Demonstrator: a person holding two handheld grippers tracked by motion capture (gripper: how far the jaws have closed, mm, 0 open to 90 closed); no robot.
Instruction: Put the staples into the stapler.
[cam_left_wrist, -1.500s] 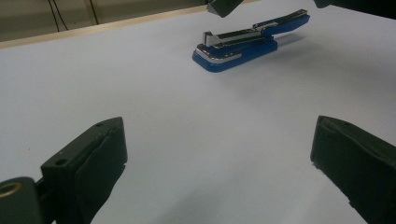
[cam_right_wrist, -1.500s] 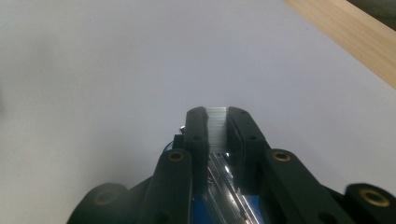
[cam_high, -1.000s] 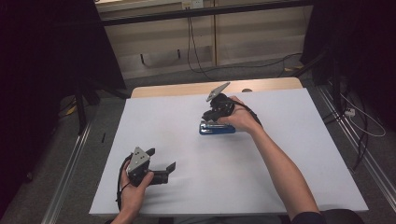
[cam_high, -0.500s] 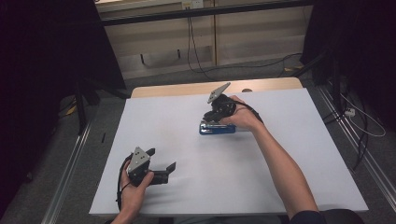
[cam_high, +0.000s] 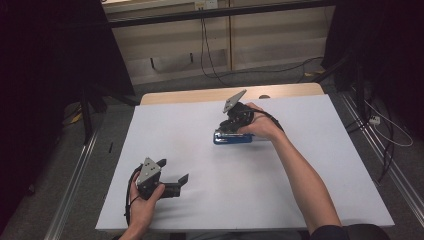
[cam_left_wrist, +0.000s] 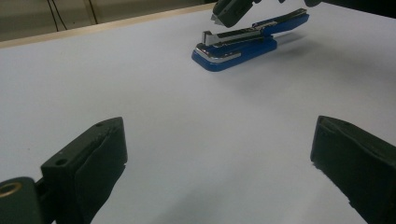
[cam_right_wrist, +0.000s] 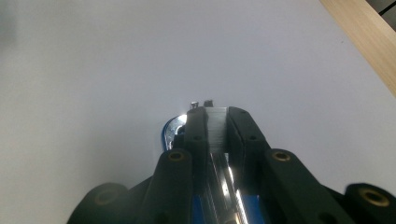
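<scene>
A blue stapler (cam_high: 235, 139) with a chrome top lies on the white table (cam_high: 300, 200), right of the middle. My right gripper (cam_high: 229, 131) comes down on it from the far side and is shut on its metal upper arm. In the right gripper view the jaws (cam_right_wrist: 217, 114) pinch the stapler's silver strip (cam_right_wrist: 217, 137) between them. The left gripper view shows the stapler (cam_left_wrist: 238, 44) with its upper arm lifted off the base, and the right gripper (cam_left_wrist: 229, 14) above it. My left gripper (cam_high: 173, 171) rests low at the front left, open (cam_left_wrist: 219, 135), with nothing between its jaws.
The table's wooden far edge (cam_high: 200, 95) shows beyond the white sheet. Metal rails (cam_high: 75, 175) run along both sides on the floor, and cables (cam_high: 385, 135) lie at the right. Dark curtains stand at the back corners.
</scene>
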